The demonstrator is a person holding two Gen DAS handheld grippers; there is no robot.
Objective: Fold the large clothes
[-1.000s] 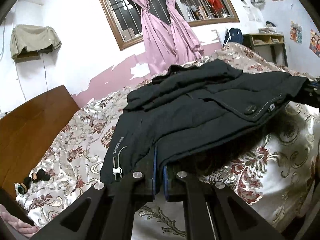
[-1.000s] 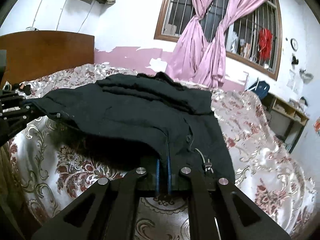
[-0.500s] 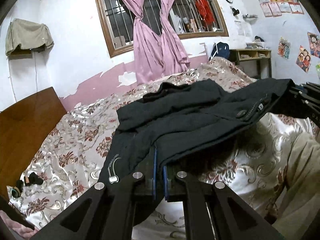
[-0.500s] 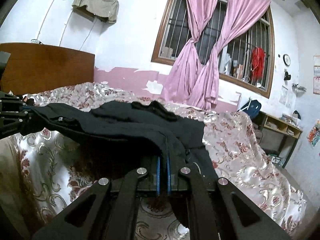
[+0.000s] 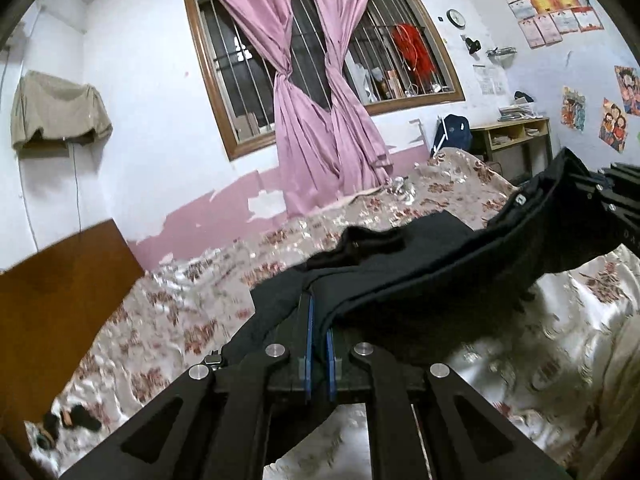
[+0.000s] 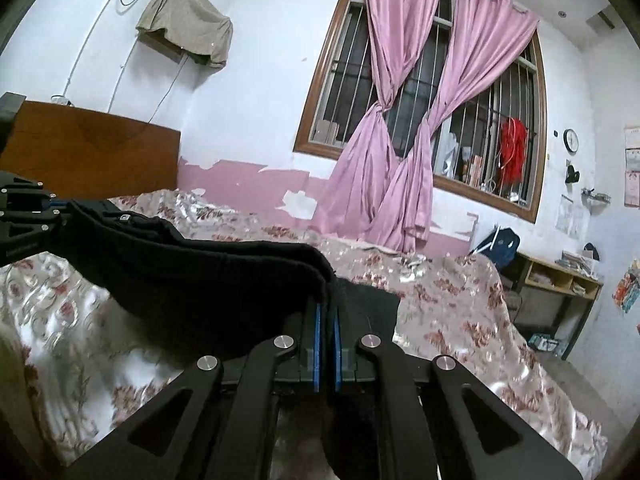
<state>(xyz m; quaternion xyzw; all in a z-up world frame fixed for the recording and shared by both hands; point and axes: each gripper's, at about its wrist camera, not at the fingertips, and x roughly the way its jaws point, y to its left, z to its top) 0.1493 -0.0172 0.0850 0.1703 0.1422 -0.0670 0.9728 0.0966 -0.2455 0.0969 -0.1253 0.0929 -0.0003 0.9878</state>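
Gripping a black jacket point(image 5: 420, 280) by opposite corners, the left claw point(image 5: 317, 320) and right claw point(image 6: 327, 320), both clamped shut, have raised it higher above the bed point(image 5: 180, 320); its far part seemingly still rests there.

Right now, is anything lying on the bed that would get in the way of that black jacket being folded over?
Nothing visible. Both tools, left and right, are shut on the black jacket, its near edge raised above the floral bedspread. The cover ahead looks bare. Only some small dark items lie near the headboard, well off to the side.
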